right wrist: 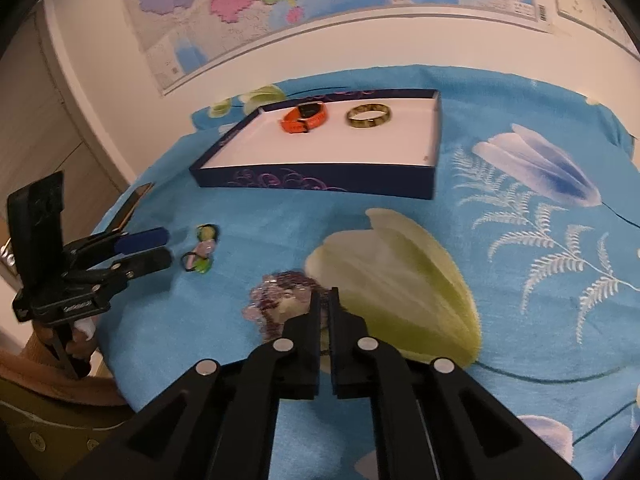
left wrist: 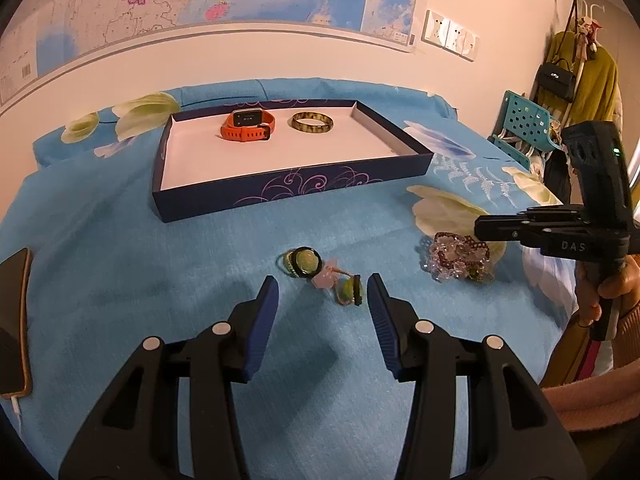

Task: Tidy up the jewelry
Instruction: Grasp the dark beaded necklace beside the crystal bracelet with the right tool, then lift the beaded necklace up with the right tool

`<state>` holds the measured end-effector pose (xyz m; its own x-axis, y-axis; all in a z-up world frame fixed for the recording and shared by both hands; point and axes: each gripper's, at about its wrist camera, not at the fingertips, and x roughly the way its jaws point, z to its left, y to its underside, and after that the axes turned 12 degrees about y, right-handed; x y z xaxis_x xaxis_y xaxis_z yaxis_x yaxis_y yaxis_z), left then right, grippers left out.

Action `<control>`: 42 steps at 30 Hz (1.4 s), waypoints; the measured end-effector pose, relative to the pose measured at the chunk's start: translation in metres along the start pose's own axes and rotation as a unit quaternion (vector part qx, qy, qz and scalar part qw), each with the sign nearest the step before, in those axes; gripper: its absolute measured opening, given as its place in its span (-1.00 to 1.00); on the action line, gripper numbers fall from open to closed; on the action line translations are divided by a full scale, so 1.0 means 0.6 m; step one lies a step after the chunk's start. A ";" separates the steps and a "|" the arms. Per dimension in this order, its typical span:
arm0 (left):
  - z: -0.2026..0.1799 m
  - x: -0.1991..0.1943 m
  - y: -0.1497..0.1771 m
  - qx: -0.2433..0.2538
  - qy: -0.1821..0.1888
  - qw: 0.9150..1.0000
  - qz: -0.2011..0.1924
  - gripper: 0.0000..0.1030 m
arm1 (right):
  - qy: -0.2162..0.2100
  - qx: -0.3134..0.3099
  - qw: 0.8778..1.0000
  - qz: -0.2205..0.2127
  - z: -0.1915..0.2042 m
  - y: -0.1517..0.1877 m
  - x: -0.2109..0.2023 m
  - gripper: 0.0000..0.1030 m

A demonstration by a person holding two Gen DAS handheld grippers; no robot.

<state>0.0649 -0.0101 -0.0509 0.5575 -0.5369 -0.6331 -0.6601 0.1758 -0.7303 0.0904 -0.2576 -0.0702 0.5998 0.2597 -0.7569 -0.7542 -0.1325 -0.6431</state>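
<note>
Toward the far side of the surface, on a blue cloth (left wrist: pixel 120 280) printed with pale flowers, a shallow rectangular cardboard tray (left wrist: pixel 296 192) with navy outer walls (swirled in lilac) and a plain white floor is seen. Two pieces lie inside it near the back wall, side by side and apart: an orange rubbery strap watch with a dark square face (left wrist: pixel 248 125) and a mottled olive-brown smooth bangle (left wrist: pixel 312 123). Outside the tray, on the cloth, a small cluster of round green-stone ornaments with a pink piece between them (left wrist: pixel 320 276) is found just ahead of the left gripper (left wrist: pixel 323 294), whose ribbed blue-padded fingers (left wrist: pixel 264 320) are held moderately apart, nothing touched. A knobbly heap of clear, lilac and dark-red beads (right wrist: pixel 280 300) lies further right; the right gripper (right wrist: pixel 325 300) has its black fingers (right wrist: pixel 312 344) drawn to a narrow gap at the heap's edge, and whether a bead is pinched cannot be told.
</note>
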 end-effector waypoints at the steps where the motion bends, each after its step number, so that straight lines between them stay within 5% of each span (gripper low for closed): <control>1: -0.001 0.000 0.000 0.001 0.000 1.000 0.000 -0.11 | 0.003 0.000 1.000 0.003 -0.002 0.001 0.002 -0.57; 6: -0.003 0.001 0.001 0.001 0.004 1.000 0.001 -0.11 | 0.006 0.004 1.000 0.021 -0.007 0.014 0.014 -0.59; 8: -0.005 0.003 0.002 0.002 0.004 1.000 0.003 -0.11 | -0.004 0.004 1.000 0.022 -0.005 0.017 0.014 -0.97; 28: -0.004 0.003 0.008 -0.004 0.008 1.000 0.003 -0.11 | -0.072 -0.012 0.992 -0.105 0.054 -0.047 -0.085 -1.00; 33: -0.004 0.002 0.009 -0.002 0.011 1.000 0.003 -0.11 | -0.044 -0.022 0.997 -0.058 0.053 -0.035 -0.051 -0.89; 36: -0.004 0.002 0.010 -0.003 0.012 1.000 0.003 -0.11 | -0.012 -0.044 0.998 -0.031 0.058 -0.011 -0.030 -0.41; 42: -0.011 0.004 0.009 0.004 0.022 1.000 0.004 -0.11 | -0.011 -0.036 0.999 0.015 0.039 0.015 0.002 -0.73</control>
<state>0.0594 -0.0162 -0.0547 0.5296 -0.5705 -0.6278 -0.6607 0.1867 -0.7270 0.0782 -0.2360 -0.0740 0.5707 0.2755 -0.7736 -0.7503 -0.2080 -0.6276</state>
